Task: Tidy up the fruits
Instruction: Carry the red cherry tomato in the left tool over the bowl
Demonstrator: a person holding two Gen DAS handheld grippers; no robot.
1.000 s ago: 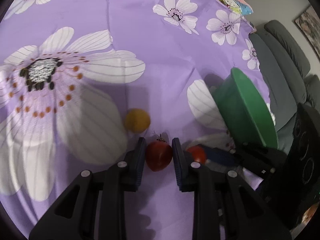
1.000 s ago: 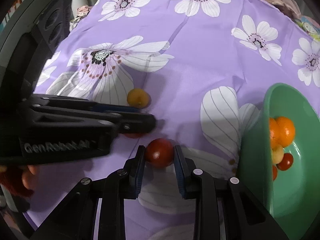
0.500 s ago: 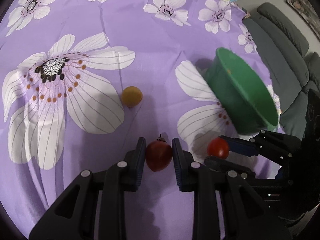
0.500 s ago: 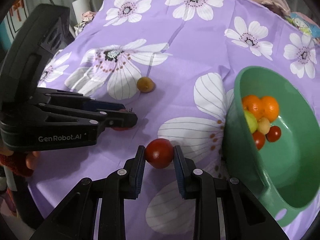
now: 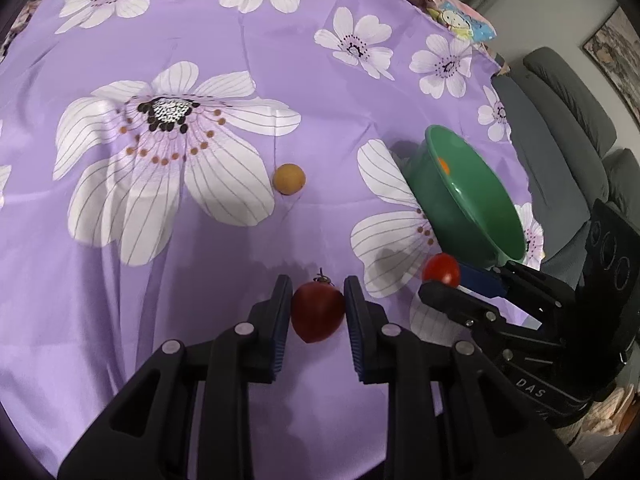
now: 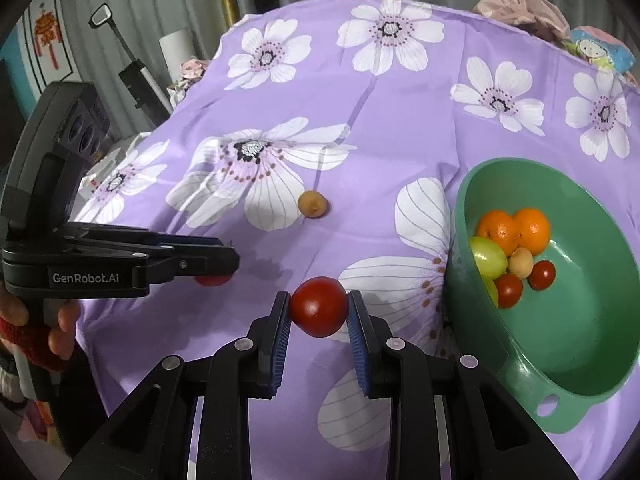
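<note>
My left gripper (image 5: 317, 300) is shut on a dark red tomato (image 5: 317, 312) with a stem, held above the purple flowered cloth (image 5: 200, 60). My right gripper (image 6: 319, 312) is shut on a rounder bright red tomato (image 6: 319, 307), also lifted off the cloth. The left wrist view shows that bright red tomato (image 5: 441, 269) in the right gripper (image 5: 442, 280), just below the green bowl (image 5: 492, 216). The green bowl (image 6: 600, 360) stands to the right and holds oranges (image 6: 514, 230), green grapes and small tomatoes. A small yellow-brown fruit (image 5: 289, 179) lies alone on the cloth.
The cloth covers a round table that drops off at its edges. A grey sofa (image 5: 568, 128) stands to the right of the table. A pink cloth bundle and a small printed pouch (image 6: 600, 52) sit at the far rim. A hand (image 6: 36, 320) holds the left gripper.
Both grippers have risen off the cloth with their tomatoes and pulled back, so more of the table shows. The bowl now appears farther off and its inside is visible.
</note>
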